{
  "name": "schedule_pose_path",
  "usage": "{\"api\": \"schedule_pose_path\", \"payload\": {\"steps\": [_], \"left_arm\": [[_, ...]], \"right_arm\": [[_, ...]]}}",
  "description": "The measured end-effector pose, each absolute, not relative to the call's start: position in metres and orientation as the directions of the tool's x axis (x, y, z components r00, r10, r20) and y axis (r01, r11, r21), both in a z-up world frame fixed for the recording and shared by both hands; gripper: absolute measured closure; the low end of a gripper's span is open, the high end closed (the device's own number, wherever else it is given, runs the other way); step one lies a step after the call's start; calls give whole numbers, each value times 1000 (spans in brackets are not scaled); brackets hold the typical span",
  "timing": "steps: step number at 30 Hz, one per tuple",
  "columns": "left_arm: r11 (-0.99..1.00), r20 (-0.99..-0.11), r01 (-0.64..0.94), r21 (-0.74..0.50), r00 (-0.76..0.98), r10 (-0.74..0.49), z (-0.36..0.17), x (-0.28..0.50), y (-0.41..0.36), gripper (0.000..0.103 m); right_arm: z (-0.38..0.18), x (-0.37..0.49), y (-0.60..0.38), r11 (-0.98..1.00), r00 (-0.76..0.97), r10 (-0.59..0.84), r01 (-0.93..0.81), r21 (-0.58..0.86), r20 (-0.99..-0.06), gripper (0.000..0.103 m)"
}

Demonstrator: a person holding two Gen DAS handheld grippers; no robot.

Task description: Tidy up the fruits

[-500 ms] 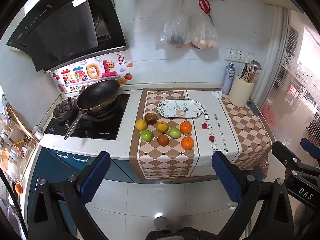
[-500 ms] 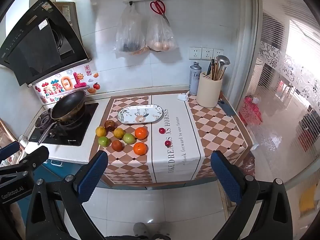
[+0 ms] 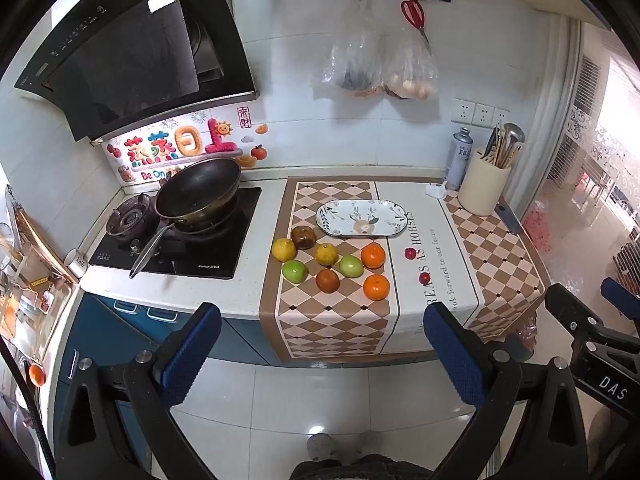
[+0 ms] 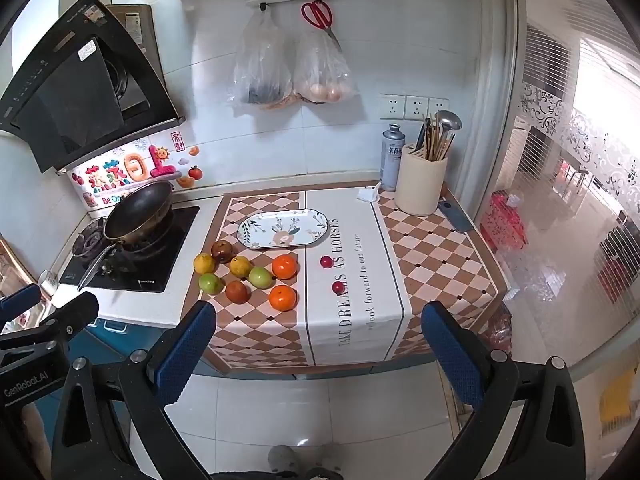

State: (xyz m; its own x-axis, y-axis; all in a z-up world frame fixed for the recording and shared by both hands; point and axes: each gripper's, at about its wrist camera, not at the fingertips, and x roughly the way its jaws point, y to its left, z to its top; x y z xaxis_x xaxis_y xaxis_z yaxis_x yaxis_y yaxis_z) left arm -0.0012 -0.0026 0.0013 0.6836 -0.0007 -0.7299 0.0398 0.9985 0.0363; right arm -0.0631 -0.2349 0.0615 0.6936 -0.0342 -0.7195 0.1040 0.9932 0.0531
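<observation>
Bright daylight from overexposed right window (image 4: 600, 92), fisheye-bent edges, floor glare, perhaps slightly soft

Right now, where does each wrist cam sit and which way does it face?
Left wrist: on the open left gripper, back from the counter, angled down at the fruit; right gripper at its right edge, shoes below.
Right wrist: on the open right gripper, same downward tilt; left gripper at its left edge.
Shared: the plate, the near orange, the wok.
</observation>
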Motion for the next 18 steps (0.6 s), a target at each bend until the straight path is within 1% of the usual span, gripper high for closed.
{"api": "schedule_pose_path", "payload": {"steps": [18], "left_arm": [[999,-731,44,29,682,-9,2,1,-3,0]], "right_arm": [[60,-58,-234,993,689,-32,107,58,-724,0]]}}
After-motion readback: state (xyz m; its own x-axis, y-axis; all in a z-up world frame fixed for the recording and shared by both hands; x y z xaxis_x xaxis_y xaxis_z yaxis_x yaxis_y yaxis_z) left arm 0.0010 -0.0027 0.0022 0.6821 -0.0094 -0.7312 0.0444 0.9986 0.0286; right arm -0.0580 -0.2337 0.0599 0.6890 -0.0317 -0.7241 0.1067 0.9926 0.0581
